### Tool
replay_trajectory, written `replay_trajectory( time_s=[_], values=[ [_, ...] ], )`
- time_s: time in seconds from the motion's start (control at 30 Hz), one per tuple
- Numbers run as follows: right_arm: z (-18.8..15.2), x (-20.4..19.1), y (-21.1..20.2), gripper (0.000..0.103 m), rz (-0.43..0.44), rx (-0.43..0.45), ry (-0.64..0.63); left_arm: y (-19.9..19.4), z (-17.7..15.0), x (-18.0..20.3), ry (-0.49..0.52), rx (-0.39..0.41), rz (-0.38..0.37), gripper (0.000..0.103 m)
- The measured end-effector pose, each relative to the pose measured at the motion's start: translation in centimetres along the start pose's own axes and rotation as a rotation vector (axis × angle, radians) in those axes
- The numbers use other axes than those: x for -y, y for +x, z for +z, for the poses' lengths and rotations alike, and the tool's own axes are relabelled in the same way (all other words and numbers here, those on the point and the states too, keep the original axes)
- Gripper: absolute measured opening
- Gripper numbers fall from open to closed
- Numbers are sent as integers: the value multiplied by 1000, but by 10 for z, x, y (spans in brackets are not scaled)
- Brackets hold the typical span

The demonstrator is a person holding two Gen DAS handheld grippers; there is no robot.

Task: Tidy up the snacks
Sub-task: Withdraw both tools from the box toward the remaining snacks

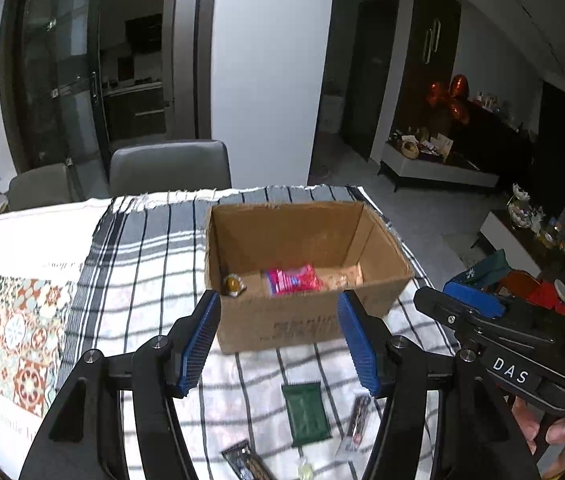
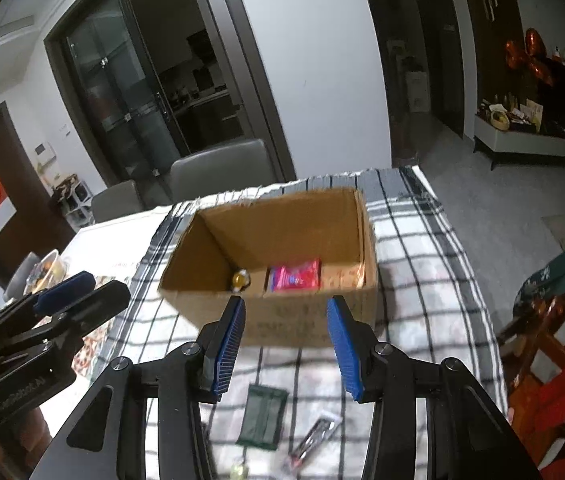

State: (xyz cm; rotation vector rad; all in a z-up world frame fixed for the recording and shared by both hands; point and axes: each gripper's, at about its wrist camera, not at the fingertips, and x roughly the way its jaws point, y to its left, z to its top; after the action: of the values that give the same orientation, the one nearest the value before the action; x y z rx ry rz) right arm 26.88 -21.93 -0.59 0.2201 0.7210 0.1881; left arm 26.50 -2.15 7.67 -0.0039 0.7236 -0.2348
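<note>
An open cardboard box [image 1: 282, 232] [image 2: 282, 224] stands on the checked cloth. In it lie a pink packet [image 1: 292, 279] [image 2: 294, 274], a golden round sweet [image 1: 232, 285] [image 2: 240, 279] and a pale packet [image 1: 342, 276]. In front of the box a green packet [image 1: 306, 414] [image 2: 262, 416], a slim dark packet [image 1: 356, 424] [image 2: 314, 440], a dark bar [image 1: 246, 460] and a small pale jelly [image 1: 305, 470] lie on the cloth. My left gripper [image 1: 280, 344] [image 2: 82, 292] and right gripper [image 2: 286, 348] [image 1: 450, 300] hover side by side before the box, above the loose snacks, both open and holding nothing.
Grey chairs [image 1: 170, 168] stand behind the table. A patterned mat [image 1: 14, 340] and a bowl [image 2: 48, 268] are on the left part. A red chair with a green bag [image 2: 554, 320] stands right of the table edge.
</note>
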Motion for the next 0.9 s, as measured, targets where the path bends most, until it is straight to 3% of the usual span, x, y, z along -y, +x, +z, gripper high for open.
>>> replay_trajectory(
  time_s=[0.27, 0.53, 0.67, 0.9],
  values=[
    [-40, -2, 2, 44, 16, -80, 18, -12, -40, -6, -15, -46, 21, 59],
    [-76, 9, 19, 44, -24, -164, 76, 2, -84, -17, -62, -147, 41, 59],
    [-97, 13, 28, 44, -51, -193, 90, 11, -106, -21, -70, -183, 98, 59],
    [-129, 19, 34, 44, -46, -182, 117, 17, -143, -20, -85, -199, 84, 59]
  ],
)
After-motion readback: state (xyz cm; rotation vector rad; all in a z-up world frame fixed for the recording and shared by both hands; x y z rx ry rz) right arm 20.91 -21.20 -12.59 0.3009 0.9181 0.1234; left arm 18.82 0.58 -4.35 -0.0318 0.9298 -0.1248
